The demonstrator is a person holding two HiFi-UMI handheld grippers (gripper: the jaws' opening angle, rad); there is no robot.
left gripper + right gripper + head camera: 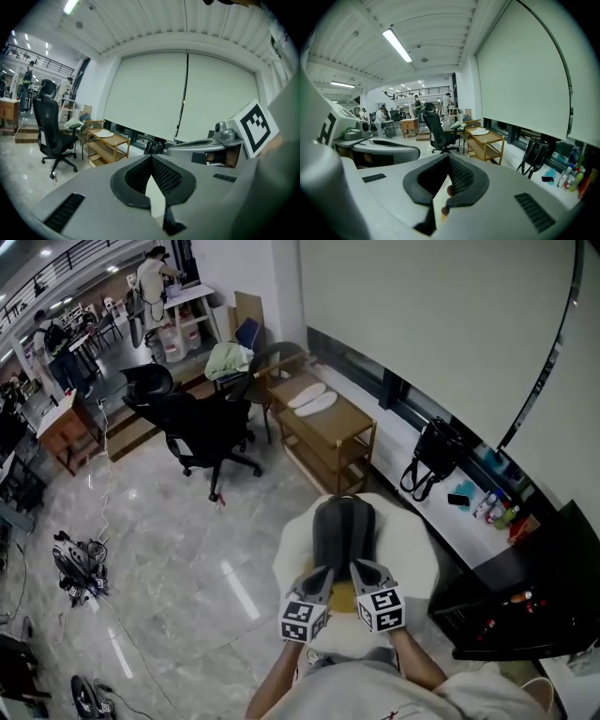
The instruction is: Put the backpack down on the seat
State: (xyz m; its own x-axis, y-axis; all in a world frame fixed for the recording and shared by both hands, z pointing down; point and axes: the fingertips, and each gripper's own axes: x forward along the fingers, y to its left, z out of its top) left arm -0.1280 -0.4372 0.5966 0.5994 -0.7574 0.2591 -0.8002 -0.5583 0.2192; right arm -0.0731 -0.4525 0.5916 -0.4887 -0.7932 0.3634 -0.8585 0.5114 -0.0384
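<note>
Cut off at the near edge, a grey shirt (375,695) partly hides the arms; left hand-held gripper (322,575) and right hand-held gripper (362,570) each have ribbed black pads pressed together, empty, at the near end of the dark, smooth backpack (343,531); it lies on the round, white padded seat (412,549); whether they touch it is unclear.

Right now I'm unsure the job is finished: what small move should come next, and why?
Probably draw the left gripper and right gripper back: the backpack already lies on the seat, and both show jaws together with no strap between.
</note>
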